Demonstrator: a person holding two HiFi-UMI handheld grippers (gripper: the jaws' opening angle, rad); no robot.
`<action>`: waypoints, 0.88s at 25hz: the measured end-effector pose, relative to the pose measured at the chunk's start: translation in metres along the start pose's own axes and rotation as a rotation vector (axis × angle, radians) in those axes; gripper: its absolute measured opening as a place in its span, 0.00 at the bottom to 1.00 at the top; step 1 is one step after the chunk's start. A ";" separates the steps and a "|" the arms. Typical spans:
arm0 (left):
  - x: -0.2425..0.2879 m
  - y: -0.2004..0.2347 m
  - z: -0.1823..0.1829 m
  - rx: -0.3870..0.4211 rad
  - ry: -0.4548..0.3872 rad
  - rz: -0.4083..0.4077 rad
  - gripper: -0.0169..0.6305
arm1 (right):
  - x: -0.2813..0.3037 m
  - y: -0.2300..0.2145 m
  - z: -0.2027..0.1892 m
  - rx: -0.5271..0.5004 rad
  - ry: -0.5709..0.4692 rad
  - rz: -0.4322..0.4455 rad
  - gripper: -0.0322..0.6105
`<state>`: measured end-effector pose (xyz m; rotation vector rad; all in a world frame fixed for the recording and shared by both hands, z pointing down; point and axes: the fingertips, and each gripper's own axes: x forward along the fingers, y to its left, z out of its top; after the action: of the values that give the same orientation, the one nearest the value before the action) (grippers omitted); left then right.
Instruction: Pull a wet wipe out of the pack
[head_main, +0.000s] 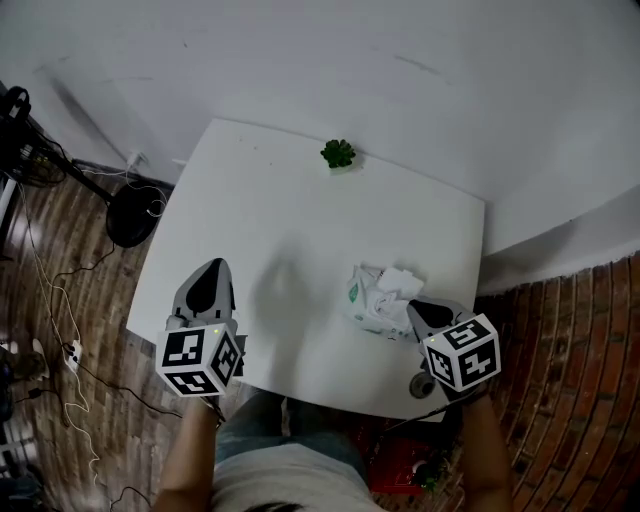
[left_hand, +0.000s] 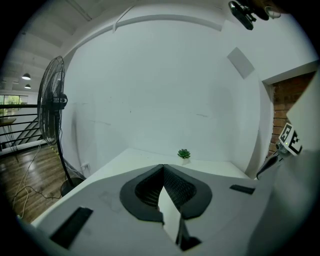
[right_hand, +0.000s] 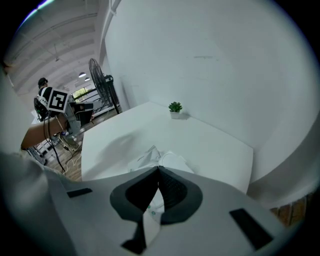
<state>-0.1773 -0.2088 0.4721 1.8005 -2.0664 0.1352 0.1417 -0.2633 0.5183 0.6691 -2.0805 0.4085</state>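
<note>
White desk (head_main: 290, 220) is bearing everything relevant. Off its left edge, a pedestal fan (head_main: 128, 215) is standing on the wooden floor. The left gripper (head_main: 208, 282) is hovering over the near-left part of the desk, with its jaws meeting tip to tip and nothing between them. It is sitting well apart from the task item. At the far edge, a small potted plant (head_main: 338, 153) is standing clear of the work. The pack of wet wipes (head_main: 372, 303) is lying on the near-right part of the desk, crumpled. Its long axis appears to be running roughly across the desk. A white wipe (head_main: 400, 282) is bunching up out of its top opening. The right gripper (head_main: 425, 312) is sitting just beside the pack's near-right end, jaws likewise pressed together and empty, the pack lying directly ahead of and below their tips. Assessment: the right gripper is much the nearer, and its jaws would need parting before pinching the raised wipe.
</note>
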 end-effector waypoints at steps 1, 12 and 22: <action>-0.001 0.000 0.002 0.000 -0.003 0.000 0.03 | -0.002 0.000 0.001 0.002 -0.004 -0.003 0.05; -0.007 -0.005 0.016 0.007 -0.035 -0.012 0.03 | -0.021 -0.001 0.009 0.019 -0.052 -0.031 0.05; -0.007 -0.012 0.032 0.019 -0.064 -0.037 0.03 | -0.037 -0.003 0.021 0.039 -0.095 -0.056 0.05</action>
<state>-0.1727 -0.2151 0.4382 1.8763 -2.0800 0.0883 0.1472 -0.2655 0.4766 0.7811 -2.1427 0.3932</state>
